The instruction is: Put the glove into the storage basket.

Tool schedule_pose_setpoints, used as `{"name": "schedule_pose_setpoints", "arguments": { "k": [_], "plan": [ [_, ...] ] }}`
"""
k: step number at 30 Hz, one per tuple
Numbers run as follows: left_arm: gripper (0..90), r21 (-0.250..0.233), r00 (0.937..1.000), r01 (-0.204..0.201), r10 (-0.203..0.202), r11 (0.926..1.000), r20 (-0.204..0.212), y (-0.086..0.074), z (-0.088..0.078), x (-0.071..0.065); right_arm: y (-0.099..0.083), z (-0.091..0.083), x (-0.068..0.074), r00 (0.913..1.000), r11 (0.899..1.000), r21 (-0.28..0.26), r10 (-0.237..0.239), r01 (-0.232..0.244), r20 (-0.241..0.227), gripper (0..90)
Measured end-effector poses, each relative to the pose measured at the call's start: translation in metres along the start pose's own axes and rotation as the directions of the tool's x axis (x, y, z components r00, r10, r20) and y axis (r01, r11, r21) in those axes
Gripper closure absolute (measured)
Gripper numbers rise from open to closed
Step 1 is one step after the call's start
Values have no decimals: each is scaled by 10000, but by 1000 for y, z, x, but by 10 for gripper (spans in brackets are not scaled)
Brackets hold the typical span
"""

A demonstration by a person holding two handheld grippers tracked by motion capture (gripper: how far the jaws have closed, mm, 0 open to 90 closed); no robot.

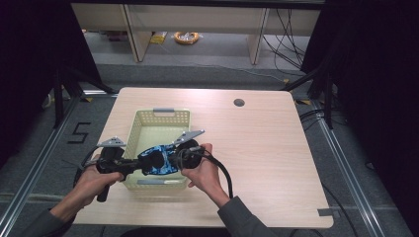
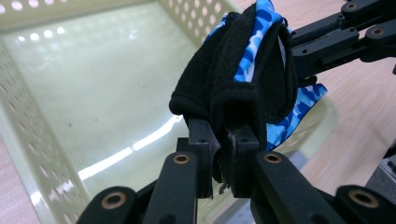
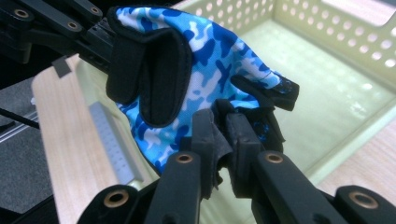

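High view: basket (image 1: 184, 116) holds nothing.

Both forearms wear grey sleeves (image 1: 237, 217). The left gripper (image 2: 223, 140) and right gripper (image 3: 223, 133) are black, with brass-coloured pivot pins, grey three-cornered top plates and thick black cables.

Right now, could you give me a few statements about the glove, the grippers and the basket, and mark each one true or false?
1. Both the left gripper and the right gripper are shut on the glove. True.
2. The glove is plain red. False: it is blue camouflage with black trim.
3. The glove is held above the basket. True.
4. The basket is full of clothes. False: its floor lies bare.
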State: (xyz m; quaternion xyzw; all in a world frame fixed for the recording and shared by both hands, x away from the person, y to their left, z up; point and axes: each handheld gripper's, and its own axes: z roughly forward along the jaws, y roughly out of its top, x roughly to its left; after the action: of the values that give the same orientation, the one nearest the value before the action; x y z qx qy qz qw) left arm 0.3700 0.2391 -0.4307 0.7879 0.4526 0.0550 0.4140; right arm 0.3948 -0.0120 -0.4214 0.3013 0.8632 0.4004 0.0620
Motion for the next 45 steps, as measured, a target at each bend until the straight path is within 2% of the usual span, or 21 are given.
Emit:
{"name": "schedule_pose_setpoints", "arguments": {
  "k": [1, 2, 4, 5, 6, 7, 8, 9, 11, 13, 17, 20, 26, 29, 31, 32, 35, 40, 41, 43, 45],
  "plan": [
    [822, 81, 10000, 92, -92, 9999, -15, -1, 2, 1, -1, 4, 0, 9998, 9997, -77, 215, -215, 30, 835],
    [821, 252, 9999, -161, 162, 9996, -35, -2, 3, 3, -2, 8, 0, 9997, 9997, -48, 231, -231, 24, 835],
    [818, 603, 9997, -223, 225, 9979, -22, -2, 4, 6, -3, 12, -1, 9996, 9991, 287, 296, -297, 19, 835],
    [816, 586, 9999, -106, 109, 9982, -58, -3, 5, 6, -4, 14, -2, 9998, 9994, 310, 159, -161, 95, 835],
    [813, 476, 9999, 109, -105, 9988, -80, -4, 8, 5, -5, 16, 0, 9992, 9986, 360, 389, -393, 122, 836],
    [810, 730, 9997, -204, 212, 9971, -102, -4, 8, 8, -5, 17, 1, 9991, 9972, 621, 404, -412, 136, 835],
    [809, 817, 9997, -206, 216, 9964, -107, -5, 9, 9, -5, 19, 1, 9990, 9962, 760, 430, -436, 99, 835],
    [808, 863, 9998, -118, 130, 9962, -130, -5, 10, 10, -6, 22, 0, 9999, 9979, 650, 70, -77, 109, 835],
    [805, 1243, 9994, -303, 319, 9918, -106, -6, 12, 13, -6, 24, 3, 9998, 9956, 920, 164, -170, 81, 835],
    [800, 1204, 9998, -76, 97, 9927, -170, -7, 16, 13, -6, 28, 4, 9999, 9939, 1092, 118, -131, 125, 835],
    [791, 1409, 9989, -291, 341, 9896, -330, -8, 19, 13, -7, 33, 3, 9999, 9915, 1301, -47, 27, 147, 835],
    [782, 1800, 9988, -425, 465, 9827, -183, -9, 20, 15, -8, 36, 5, 9993, 9898, 1401, -285, 247, 255, 834],
    [740, 1729, 9981, -340, 423, 9843, -445, -10, 22, 14, -9, 40, 4, 9989, 9869, 1580, -364, 315, 282, 833],
    [683, 2142, 9965, -684, 772, 9744, -332, -8, 21, 15, -9, 41, 4, 9986, 9847, 1712, -398, 333, 349, 833],
    [643, 2105, 9956, -685, 803, 9752, -477, -7, 21, 15, -9, 41, 3, 9989, 9832, 1816, -261, 186, 388, 833],
    [636, 1915, 9958, -647, 758, 9794, -511, -7, 21, 15, -9, 41, 3, 9989, 9828, 1838, -244, 168, 390, 833],
    [577, 2231, 9959, -677, 795, 9724, -442, -2, 16, 15, -8, 42, 3, 9988, 9822, 1872, -232, 147, 433, 832],
    [559, 1737, 9954, -694, 797, 9823, -533, 4, 6, 15, -7, 44, 1, 9989, 9808, 1951, -30, -61, 461, 831],
    [557, 1893, 9950, -766, 874, 9789, -489, 6, 3, 16, -7, 44, 1, 9989, 9806, 1957, -32, -60, 465, 830],
    [546, 1584, 9957, -695, 783, 9849, -499, 6, 0, 15, -7, 44, 0, 9988, 9810, 1941, -54, -43, 496, 828],
    [534, 1676, 9958, -737, 818, 9831, -418, 6, -3, 15, -7, 44, 0, 9988, 9809, 1946, -40, -55, 485, 826]
  ]
}}
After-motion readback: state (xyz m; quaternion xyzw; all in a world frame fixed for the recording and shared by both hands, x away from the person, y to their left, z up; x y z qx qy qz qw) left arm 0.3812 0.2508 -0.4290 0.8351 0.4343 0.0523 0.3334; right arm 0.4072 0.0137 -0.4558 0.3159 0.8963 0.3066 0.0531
